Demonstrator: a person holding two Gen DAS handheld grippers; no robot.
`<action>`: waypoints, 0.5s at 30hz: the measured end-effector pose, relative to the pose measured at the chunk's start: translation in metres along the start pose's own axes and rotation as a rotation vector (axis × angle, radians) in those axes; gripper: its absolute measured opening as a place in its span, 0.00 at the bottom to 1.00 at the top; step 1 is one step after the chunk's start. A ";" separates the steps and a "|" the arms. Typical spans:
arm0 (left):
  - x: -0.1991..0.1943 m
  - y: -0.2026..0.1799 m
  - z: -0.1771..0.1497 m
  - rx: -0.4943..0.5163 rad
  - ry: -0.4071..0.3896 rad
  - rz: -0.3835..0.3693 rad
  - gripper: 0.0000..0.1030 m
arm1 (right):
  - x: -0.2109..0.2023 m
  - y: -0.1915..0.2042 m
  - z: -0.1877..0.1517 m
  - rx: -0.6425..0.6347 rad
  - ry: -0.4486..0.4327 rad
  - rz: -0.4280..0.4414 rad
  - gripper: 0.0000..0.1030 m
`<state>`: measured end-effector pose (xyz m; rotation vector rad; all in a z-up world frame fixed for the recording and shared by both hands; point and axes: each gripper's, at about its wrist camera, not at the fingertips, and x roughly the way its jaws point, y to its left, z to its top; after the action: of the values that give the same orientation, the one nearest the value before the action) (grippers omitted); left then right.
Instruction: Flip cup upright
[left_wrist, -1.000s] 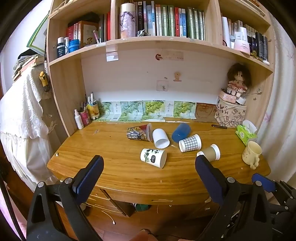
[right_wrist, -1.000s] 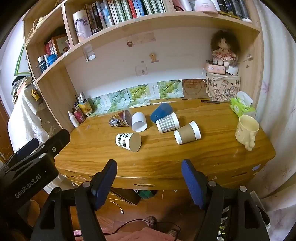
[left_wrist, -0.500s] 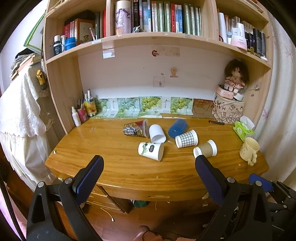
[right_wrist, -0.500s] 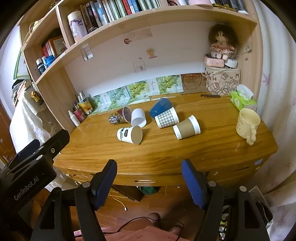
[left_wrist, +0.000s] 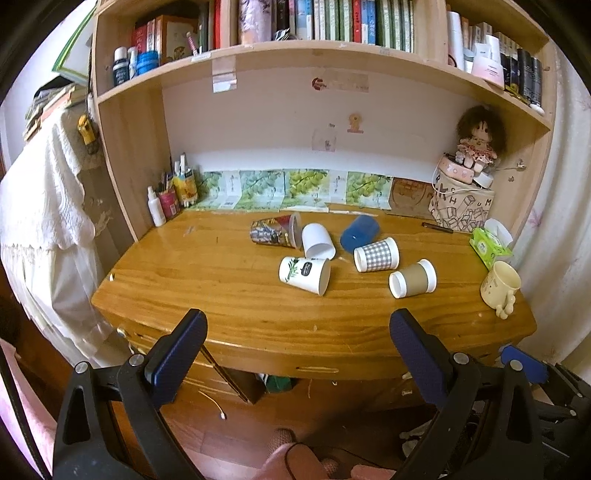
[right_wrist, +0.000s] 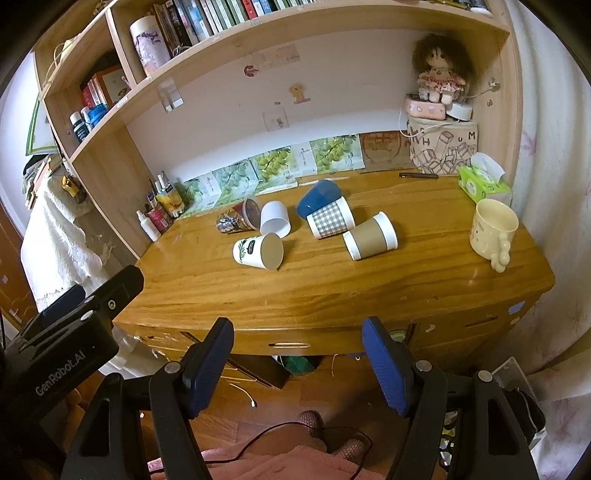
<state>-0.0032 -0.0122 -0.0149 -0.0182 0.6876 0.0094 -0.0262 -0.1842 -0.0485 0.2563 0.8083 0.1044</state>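
Several cups lie on their sides on the wooden desk (left_wrist: 229, 295): a white leaf-print cup (left_wrist: 304, 274) (right_wrist: 258, 251), a plain white cup (left_wrist: 317, 242) (right_wrist: 275, 218), a dark patterned cup (left_wrist: 275, 231) (right_wrist: 236, 220), a blue cup (left_wrist: 360, 231) (right_wrist: 319, 197), a checked cup (left_wrist: 376, 254) (right_wrist: 330, 222) and a brown-sleeved cup (left_wrist: 413, 278) (right_wrist: 370, 236). My left gripper (left_wrist: 297, 332) is open and empty, in front of the desk's front edge. My right gripper (right_wrist: 297, 343) is open and empty, also short of the desk edge.
A cream mug (left_wrist: 500, 286) (right_wrist: 493, 229) stands upright at the desk's right end. A green tissue box (right_wrist: 484, 182), a printed box with a doll (right_wrist: 441, 147) and bottles (left_wrist: 166, 199) line the back. Bookshelves hang above.
Both grippers have drawn closer to the desk and the views have shifted slightly; the cups have not moved. Both grippers stay open.
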 end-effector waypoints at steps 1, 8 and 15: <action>0.000 0.000 -0.001 -0.005 0.005 0.000 0.97 | 0.000 -0.001 -0.001 0.000 0.004 0.000 0.71; 0.003 0.002 -0.004 -0.025 0.044 0.005 0.97 | 0.002 -0.005 -0.002 0.013 0.028 0.009 0.71; 0.009 0.000 -0.004 -0.015 0.069 0.007 0.97 | 0.006 -0.011 -0.003 0.037 0.052 0.022 0.71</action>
<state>0.0010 -0.0118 -0.0238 -0.0302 0.7566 0.0208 -0.0244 -0.1930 -0.0579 0.2984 0.8596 0.1169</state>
